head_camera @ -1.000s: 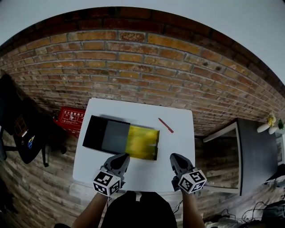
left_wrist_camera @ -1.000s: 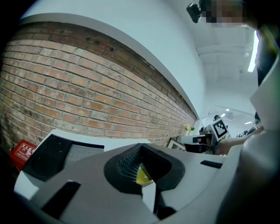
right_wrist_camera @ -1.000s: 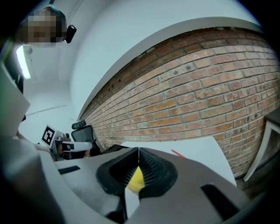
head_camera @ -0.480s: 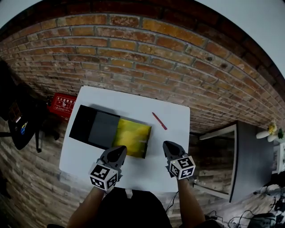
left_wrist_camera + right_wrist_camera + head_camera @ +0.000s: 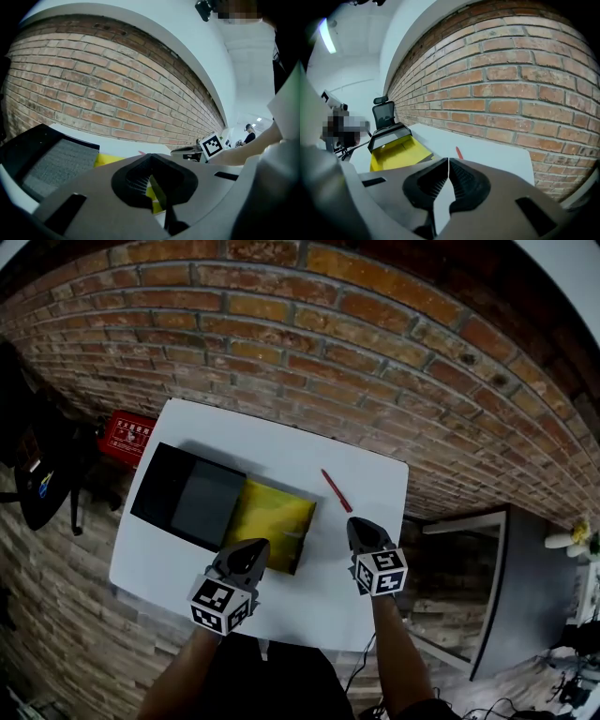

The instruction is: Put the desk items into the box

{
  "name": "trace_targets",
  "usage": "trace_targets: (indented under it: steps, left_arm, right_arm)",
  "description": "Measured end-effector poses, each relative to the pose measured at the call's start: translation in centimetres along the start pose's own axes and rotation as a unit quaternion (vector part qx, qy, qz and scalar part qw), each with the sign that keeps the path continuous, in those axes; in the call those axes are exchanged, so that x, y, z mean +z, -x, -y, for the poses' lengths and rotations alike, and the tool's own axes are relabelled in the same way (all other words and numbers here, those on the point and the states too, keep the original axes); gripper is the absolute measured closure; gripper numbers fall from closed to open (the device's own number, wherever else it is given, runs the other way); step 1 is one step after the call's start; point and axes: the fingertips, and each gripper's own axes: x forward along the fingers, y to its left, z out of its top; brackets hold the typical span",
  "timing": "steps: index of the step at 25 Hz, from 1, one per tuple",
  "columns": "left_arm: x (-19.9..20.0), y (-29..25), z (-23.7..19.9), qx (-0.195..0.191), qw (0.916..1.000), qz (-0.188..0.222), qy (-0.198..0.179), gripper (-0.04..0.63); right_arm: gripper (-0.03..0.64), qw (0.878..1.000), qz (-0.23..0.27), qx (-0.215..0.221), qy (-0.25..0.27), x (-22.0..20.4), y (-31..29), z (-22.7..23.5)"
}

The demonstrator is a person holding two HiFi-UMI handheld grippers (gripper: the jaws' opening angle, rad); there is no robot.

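The left gripper (image 5: 251, 555) and right gripper (image 5: 360, 524) are pinched shut and empty, so the right one should open wide over the red pen (image 5: 337, 490).

One white table (image 5: 281, 451) carries one box (image 5: 187, 498), with a single yellow tray (image 5: 272, 521) showing at its end, and one red pen (image 5: 337, 490). Two grippers are over the table's near edge: the left gripper (image 5: 251, 549) and the right gripper (image 5: 361, 527). On the floor left of the table stand one red case (image 5: 124, 437) and one black chair (image 5: 37, 484).
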Motion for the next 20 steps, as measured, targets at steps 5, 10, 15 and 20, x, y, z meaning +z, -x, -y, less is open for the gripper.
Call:
trace_targets:
  steps: [5, 10, 15, 20]
  left_arm:
    - [-0.8, -0.8, -0.9, 0.016, 0.9998, -0.006, 0.009, 0.581]
    - [-0.9, -1.6, -1.3, 0.027, 0.9995, -0.006, 0.014, 0.581]
    - [-1.1, -2.4, -1.8, 0.039, 0.9991, -0.01, 0.017, 0.583]
    - [-1.5, -2.7, -2.2, 0.052, 0.9983, -0.013, 0.023, 0.581]
  right_arm:
    - [0.594, 1.0, -0.021, 0.003, 0.02, -0.7, -2.9, 1.4]
    - [0.592, 0.999, -0.035, 0.004, 0.032, -1.3, -5.4, 2.3]
    - [0.592, 0.998, -0.045, 0.019, 0.049, -1.4, -7.4, 2.6]
    - [0.592, 0.996, -0.051, 0.029, 0.067, -1.3, -8.9, 2.9]
